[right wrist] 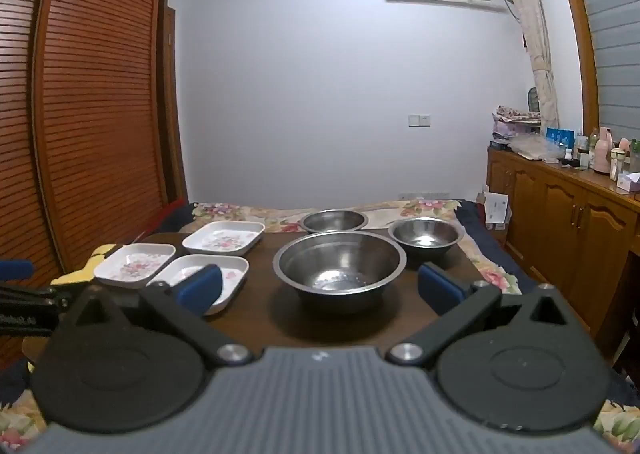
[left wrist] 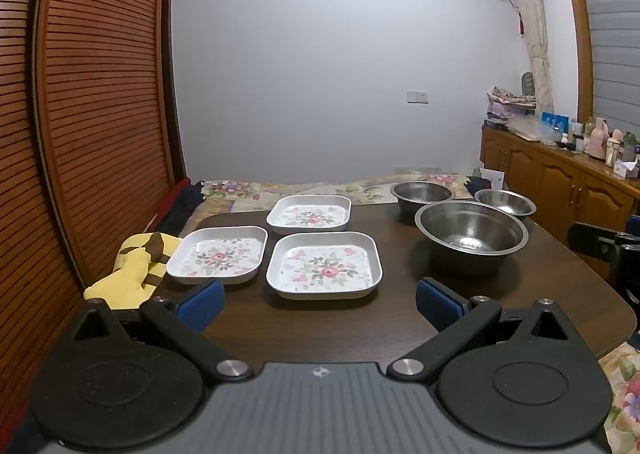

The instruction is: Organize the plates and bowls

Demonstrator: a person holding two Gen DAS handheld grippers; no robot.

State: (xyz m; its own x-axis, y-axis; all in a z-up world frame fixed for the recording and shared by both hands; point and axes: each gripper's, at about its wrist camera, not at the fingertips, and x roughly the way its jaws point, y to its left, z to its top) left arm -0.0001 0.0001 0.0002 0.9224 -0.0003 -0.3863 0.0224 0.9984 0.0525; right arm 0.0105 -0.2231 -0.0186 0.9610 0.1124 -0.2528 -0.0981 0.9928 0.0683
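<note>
while bowls [right wrist: 340, 262] sit empty, plates [left wrist: 324, 262] bare

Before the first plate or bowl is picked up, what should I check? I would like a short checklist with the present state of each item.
1. Left gripper open, nothing between the fingers: ok.
2. Right gripper open, nothing held: ok.
3. Three floral plates lie flat and apart, none stacked: ok.
4. Three steel bowls stand upright and look empty: ok.
5. Yellow cloth beside the left plate; whether it touches the rim: cannot tell.
6. Bare table in front for stacking: ok.
</note>
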